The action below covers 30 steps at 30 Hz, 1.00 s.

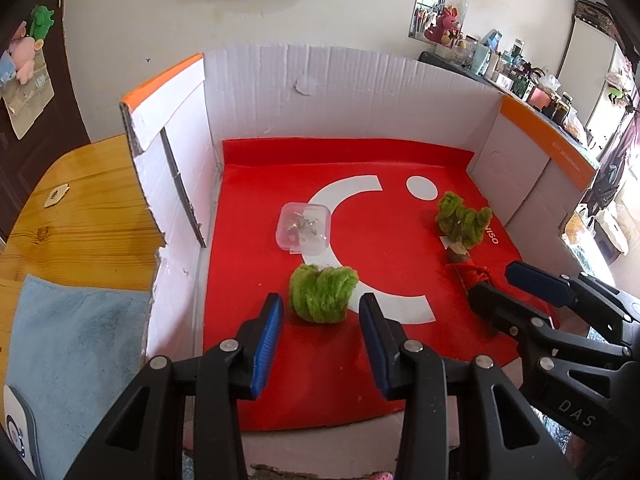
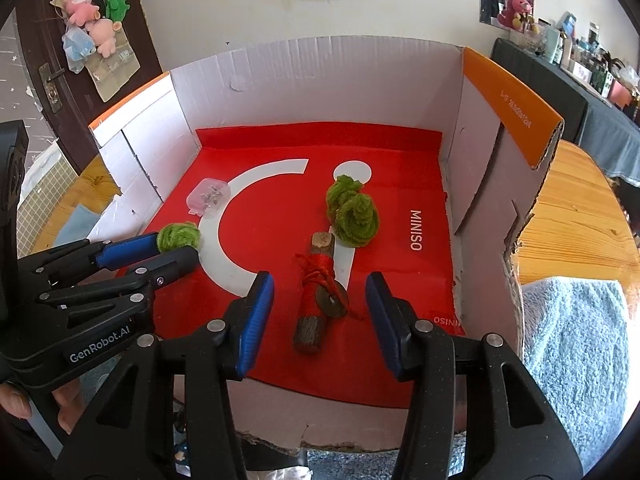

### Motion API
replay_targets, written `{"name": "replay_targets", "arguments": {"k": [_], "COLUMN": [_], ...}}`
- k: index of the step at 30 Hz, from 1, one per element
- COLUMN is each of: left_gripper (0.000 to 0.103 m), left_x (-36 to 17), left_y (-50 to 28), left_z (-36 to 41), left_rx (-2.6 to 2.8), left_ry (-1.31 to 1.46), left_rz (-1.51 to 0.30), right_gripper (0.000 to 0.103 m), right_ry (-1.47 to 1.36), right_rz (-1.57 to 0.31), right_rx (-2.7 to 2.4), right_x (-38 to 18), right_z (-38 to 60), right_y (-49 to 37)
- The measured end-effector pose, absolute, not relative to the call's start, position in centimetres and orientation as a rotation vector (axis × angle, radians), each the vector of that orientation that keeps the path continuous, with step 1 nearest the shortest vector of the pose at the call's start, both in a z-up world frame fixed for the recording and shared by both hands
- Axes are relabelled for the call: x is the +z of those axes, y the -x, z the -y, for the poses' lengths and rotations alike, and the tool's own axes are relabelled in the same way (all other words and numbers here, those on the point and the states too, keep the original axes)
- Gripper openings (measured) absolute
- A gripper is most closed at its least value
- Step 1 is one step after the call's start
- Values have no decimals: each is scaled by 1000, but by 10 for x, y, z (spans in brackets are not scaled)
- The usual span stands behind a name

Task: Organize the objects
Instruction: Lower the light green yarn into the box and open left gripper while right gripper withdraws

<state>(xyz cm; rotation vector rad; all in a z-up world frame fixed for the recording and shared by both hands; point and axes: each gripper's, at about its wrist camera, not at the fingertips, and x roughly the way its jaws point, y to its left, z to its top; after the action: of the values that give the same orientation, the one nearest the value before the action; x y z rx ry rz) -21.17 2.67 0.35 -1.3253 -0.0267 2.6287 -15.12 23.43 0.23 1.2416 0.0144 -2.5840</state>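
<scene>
Both grippers [image 1: 320, 322] [image 2: 320, 306] parted and gripping nothing — green yarn ball [image 1: 322, 294] just ahead of left, red-wrapped stick [image 2: 318, 296] lying between right's fingers, clear case [image 1: 304, 230] contents too blurred to identify — all inside the cardboard box [image 1: 320, 92].

Room setting. Off-white wall [image 1: 340, 16] at 12 o'clock; dark wooden door [image 2: 44, 60] hung with plush toys [image 2: 92, 20] at 10 o'clock; cluttered dark counter [image 1: 516, 80] at 2 o'clock; wooden tabletop [image 2: 576, 216] at 3 o'clock bearing a pale-blue towel [image 2: 576, 344]. Daylight enters from 3 o'clock.
</scene>
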Motion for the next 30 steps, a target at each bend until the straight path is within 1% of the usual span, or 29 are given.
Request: {"name": "replay_targets", "arguments": {"k": [4, 6, 13, 17, 21, 26, 30], "left_gripper": [51, 53, 53, 54, 59, 60, 70], "left_x": [6, 8, 13, 16, 19, 21, 23], "left_y": [207, 204, 198, 193, 187, 182, 176], "left_z": [-28, -29, -25, -23, -20, -18, -16], "left_rx": [2636, 2641, 2651, 2663, 2680, 2695, 2712], "left_ry": [1308, 1296, 1277, 1265, 1253, 1244, 1228], "left_rz": [16, 11, 16, 20, 28, 42, 46], "right_gripper": [50, 52, 54, 59, 64, 67, 72], "right_ry": [-1229, -1220, -1193, -1175, -1159, -1146, -1134], "right_rz": [-15, -14, -3, -3, -3, 8, 6], "right_rx": [-2584, -2585, -2587, -2585, -2594, -2602, -2610], "right_x": [4, 5, 9, 12, 15, 19, 21], "right_z": [-234, -234, -235, -235, -235, -237, -238], "right_y": [148, 146, 140, 135, 130, 125, 119]}}
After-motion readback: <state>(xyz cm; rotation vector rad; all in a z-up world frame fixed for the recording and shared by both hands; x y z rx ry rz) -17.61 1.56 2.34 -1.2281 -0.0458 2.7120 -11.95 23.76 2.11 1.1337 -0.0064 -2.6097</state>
